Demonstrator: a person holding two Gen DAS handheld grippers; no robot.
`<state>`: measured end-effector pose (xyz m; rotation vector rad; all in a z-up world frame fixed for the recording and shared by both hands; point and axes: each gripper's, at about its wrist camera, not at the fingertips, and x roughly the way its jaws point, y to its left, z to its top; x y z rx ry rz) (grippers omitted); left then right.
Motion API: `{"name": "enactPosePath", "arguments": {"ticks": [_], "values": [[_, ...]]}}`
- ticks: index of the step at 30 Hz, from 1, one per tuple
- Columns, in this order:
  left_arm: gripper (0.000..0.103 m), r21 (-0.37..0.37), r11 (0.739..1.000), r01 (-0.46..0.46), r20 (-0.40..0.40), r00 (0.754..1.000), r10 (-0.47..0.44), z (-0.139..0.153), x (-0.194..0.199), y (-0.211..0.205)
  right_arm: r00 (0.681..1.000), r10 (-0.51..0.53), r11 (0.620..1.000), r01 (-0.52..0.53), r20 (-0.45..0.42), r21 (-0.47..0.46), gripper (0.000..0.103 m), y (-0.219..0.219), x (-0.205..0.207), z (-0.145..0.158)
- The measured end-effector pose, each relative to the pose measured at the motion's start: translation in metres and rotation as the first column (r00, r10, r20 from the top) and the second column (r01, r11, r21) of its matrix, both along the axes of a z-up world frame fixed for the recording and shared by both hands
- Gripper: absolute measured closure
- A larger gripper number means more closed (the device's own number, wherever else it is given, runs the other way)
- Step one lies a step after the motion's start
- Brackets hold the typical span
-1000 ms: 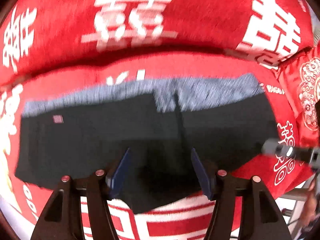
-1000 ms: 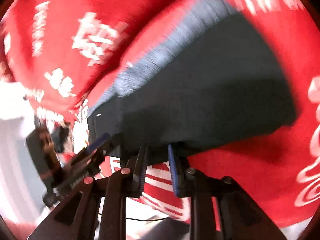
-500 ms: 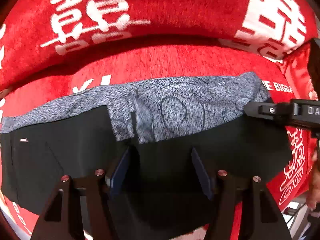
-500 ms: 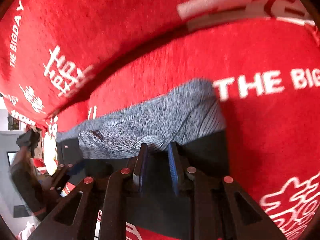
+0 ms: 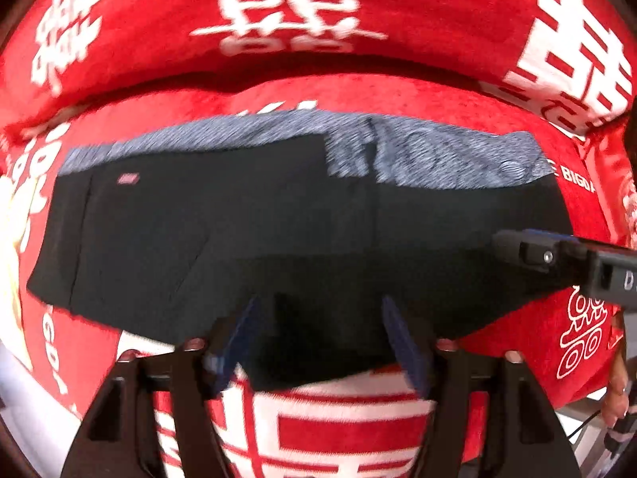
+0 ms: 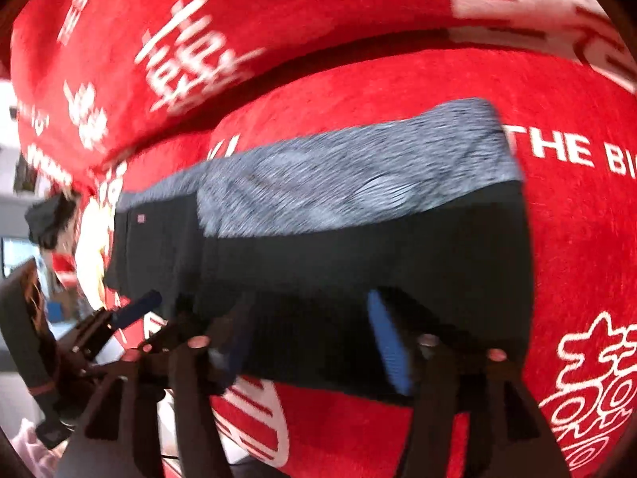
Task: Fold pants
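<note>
Pants (image 5: 247, 231) found spread flat on red cover (image 5: 418, 103) of sofa seat, black outer cloth over most of the span, grey patterned inner cloth (image 5: 430, 155) exposed in a band along the far edge. Appears folded over once lengthwise; further fold judged outstanding. Near edge overhangs the seat front slightly in the left wrist view. Small pink label (image 5: 128, 178) noted at the left end.

Red cover printed with large white characters; backrest rises directly behind the garment.

Left gripper (image 5: 318, 338) positioned at the near edge, jaws spread wide, nothing between them, dark cloth lying just beyond the pads. Right gripper (image 6: 314, 338) likewise wide apart and empty, at the near edge toward the right end of the garment; seen from the left wrist view as a dark body entering from the right. Both views blurred; contact with cloth cannot be confirmed.

Risks, as judged:
- Pinching one layer only, owing to stacked cloth at the edge; fold would then peel apart on lifting.
- Catching the red cover along with the pants, owing to soft pile directly beneath.
- Uneven lift between the two ends, leaving the grey band skewed.
- Overhanging edge sliding off the seat if dragged forward.
</note>
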<state>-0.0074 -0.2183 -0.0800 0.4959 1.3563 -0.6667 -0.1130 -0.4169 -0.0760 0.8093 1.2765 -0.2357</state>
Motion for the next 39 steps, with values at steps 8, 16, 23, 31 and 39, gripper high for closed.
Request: {"name": "enactPosePath", "arguments": {"ticks": [8, 16, 23, 31, 39], "values": [[0.004, 0.036, 0.990, -0.134, -0.024, 0.991, 0.135, -0.005, 0.012, 0.051, 0.990, 0.114, 0.991, -0.119, -0.082, -0.057, 0.022, 0.042, 0.019, 0.002], [0.004, 0.089, 0.974, -0.210, -0.026, 0.977, 0.213, -0.020, 0.039, 0.096, 0.979, 0.156, 0.980, -0.170, -0.131, -0.104, 0.020, 0.082, 0.037, 0.007], [0.004, 0.076, 0.961, -0.266, -0.051, 0.961, 0.271, -0.023, 0.065, 0.131, 0.971, 0.175, 0.972, -0.197, -0.162, -0.132, 0.019, 0.113, 0.055, 0.010], [0.004, 0.073, 0.949, -0.306, -0.068, 0.948, 0.310, -0.033, 0.093, 0.154, 0.960, 0.203, 0.965, -0.230, -0.195, -0.127, 0.015, 0.138, 0.076, 0.002], [0.005, 0.072, 0.939, -0.337, -0.076, 0.936, 0.342, -0.040, 0.109, 0.172, 0.953, 0.207, 0.962, -0.240, -0.222, -0.131, 0.006, 0.143, 0.074, -0.014]]}}
